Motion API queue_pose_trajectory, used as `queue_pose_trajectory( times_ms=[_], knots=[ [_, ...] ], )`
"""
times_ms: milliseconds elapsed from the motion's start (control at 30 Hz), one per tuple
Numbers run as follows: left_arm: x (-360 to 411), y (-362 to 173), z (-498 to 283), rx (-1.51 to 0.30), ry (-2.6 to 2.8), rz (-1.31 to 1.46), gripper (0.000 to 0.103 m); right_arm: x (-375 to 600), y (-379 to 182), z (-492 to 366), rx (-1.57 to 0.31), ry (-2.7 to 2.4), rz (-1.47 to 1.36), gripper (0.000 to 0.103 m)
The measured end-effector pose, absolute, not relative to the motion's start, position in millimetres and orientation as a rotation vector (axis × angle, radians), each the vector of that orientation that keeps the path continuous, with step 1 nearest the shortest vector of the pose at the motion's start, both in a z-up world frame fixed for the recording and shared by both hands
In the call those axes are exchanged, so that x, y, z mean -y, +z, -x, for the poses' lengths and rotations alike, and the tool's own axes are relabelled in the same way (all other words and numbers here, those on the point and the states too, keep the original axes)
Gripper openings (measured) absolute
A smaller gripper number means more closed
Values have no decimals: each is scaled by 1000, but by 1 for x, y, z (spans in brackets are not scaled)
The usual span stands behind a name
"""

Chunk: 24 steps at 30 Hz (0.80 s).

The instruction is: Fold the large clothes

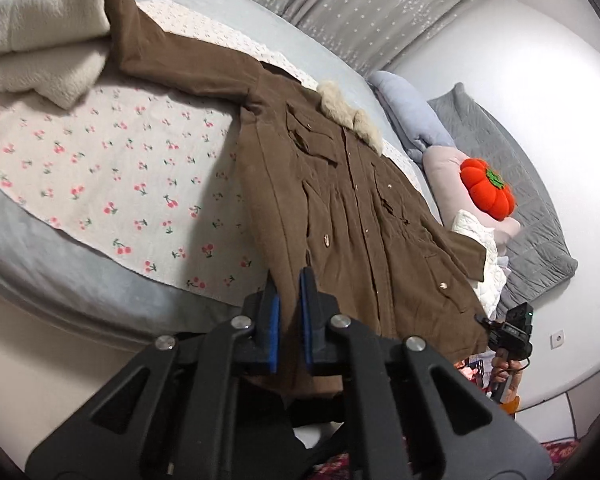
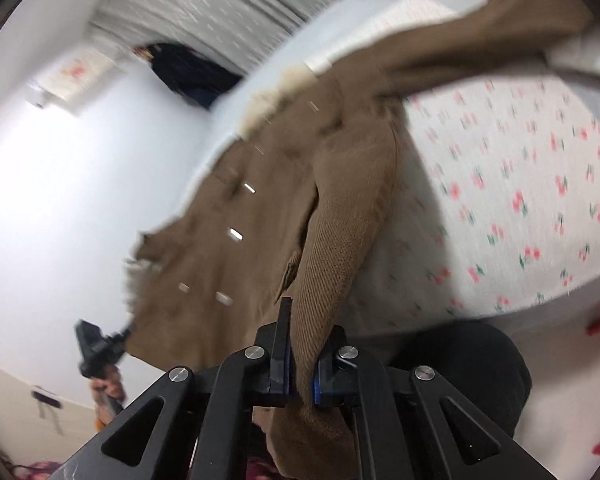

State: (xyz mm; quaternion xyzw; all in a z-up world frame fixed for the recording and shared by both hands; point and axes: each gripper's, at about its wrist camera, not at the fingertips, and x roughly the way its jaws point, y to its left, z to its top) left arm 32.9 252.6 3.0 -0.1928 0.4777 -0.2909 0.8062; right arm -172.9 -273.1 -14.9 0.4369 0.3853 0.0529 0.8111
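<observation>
The left gripper (image 1: 289, 300) is squeezing the bottom edge of the brown coat (image 1: 352, 216) between its blue pads (image 1: 275, 320). The right gripper (image 2: 304, 344) is also pinching the coat (image 2: 260, 208), holding a thick fold of brown cloth between its jaws. The coat is lying spread out on the bed (image 1: 60, 272), on top of a white sheet with little cherries (image 1: 112, 176). One sleeve is stretching out toward a fluffy cream blanket (image 1: 40, 40). The furry collar (image 1: 356, 114) is sitting near the far side. An orange pumpkin pillow (image 1: 487, 190) is resting on a pink pillow (image 1: 444, 164) beside the coat. The right wrist view is blurry.
</observation>
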Motion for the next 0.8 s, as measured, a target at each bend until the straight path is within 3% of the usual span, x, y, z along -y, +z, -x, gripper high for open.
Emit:
queue_pose_trajectory(
  times_ms=[200, 333, 400, 433, 500, 533, 667, 800],
  knots=[
    [-239, -57, -29, -1196, -411, 185, 10, 278, -47, 169, -995, -35, -856, 7],
    [-245, -90, -30, -1234, -345, 171, 17, 274, -83, 168, -1106, -122, -806, 12],
    [-248, -78, -32, -1239, -313, 153, 27, 277, -72, 168, -1115, -153, -784, 29],
    [-248, -70, -34, -1227, -294, 131, 36, 279, -61, 167, -1107, -175, -736, 33],
    [-245, -53, -36, -1178, -259, 69, 54, 282, -36, 163, -1059, -204, -640, 53],
    [-243, -45, -37, -1145, -243, 51, 64, 283, -27, 162, -1034, -217, -615, 57],
    [-218, -21, -49, -1039, -273, 12, 77, 294, -4, 144, -963, -237, -592, 68],
    [-176, -9, -70, -994, -357, -22, 81, 312, 4, 126, -900, -271, -617, 74]
  ],
)
